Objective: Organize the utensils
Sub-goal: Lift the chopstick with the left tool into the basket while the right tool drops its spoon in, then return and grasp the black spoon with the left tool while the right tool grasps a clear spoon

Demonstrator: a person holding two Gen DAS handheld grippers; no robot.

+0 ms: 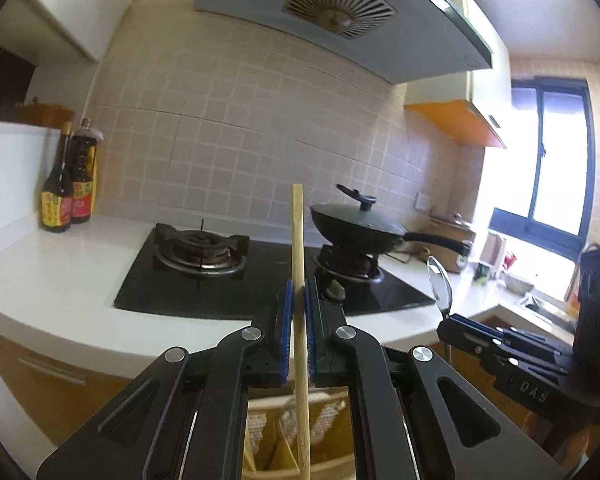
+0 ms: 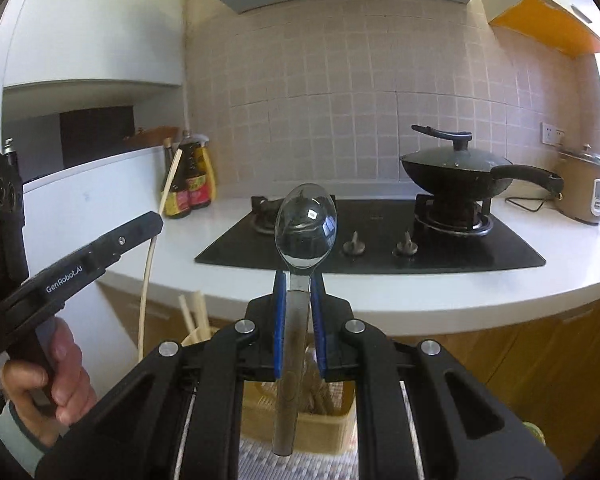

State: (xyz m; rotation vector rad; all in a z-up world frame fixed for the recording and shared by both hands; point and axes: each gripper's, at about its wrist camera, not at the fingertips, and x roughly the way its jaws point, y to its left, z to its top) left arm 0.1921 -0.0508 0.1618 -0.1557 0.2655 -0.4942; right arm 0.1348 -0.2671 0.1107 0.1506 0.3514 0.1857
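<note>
Left wrist view: left gripper (image 1: 299, 292) points roughly level toward the stove (image 1: 236, 276), slightly nose-down. Its blue pads (image 1: 287, 320) are clamped tight on a wooden chopstick (image 1: 300, 304), which stands near upright, tip toward 12 o'clock, lower end running out of frame at 6 o'clock. Right gripper (image 1: 460, 326) sits at 3 o'clock, seen side-on, carrying a metal spoon (image 1: 440, 286) bowl-up. Lidded wok (image 1: 356, 228) on the far burner at 1 o'clock; two sauce bottles (image 1: 70, 184) at 9 o'clock on the white counter (image 1: 60, 272).

Right wrist view: right gripper (image 2: 299, 292) also aims near level at the stove (image 2: 372, 240). Pads (image 2: 279, 320) are closed on the spoon (image 2: 305, 228) handle; bowl upright at centre, handle end hanging toward 6 o'clock. Left gripper (image 2: 140, 228) enters at 9 o'clock, angled up toward 2 o'clock, with the chopstick (image 2: 152, 248) through its tip. A hand (image 2: 48, 380) wraps its grip at 8 o'clock, fingers curled. A yellow utensil basket (image 2: 324, 420) lies below at 6 o'clock, more chopsticks (image 2: 194, 314) standing up at 7 o'clock. Wok (image 2: 456, 172) at 2 o'clock, rice cooker (image 2: 584, 188) at 3 o'clock.
</note>
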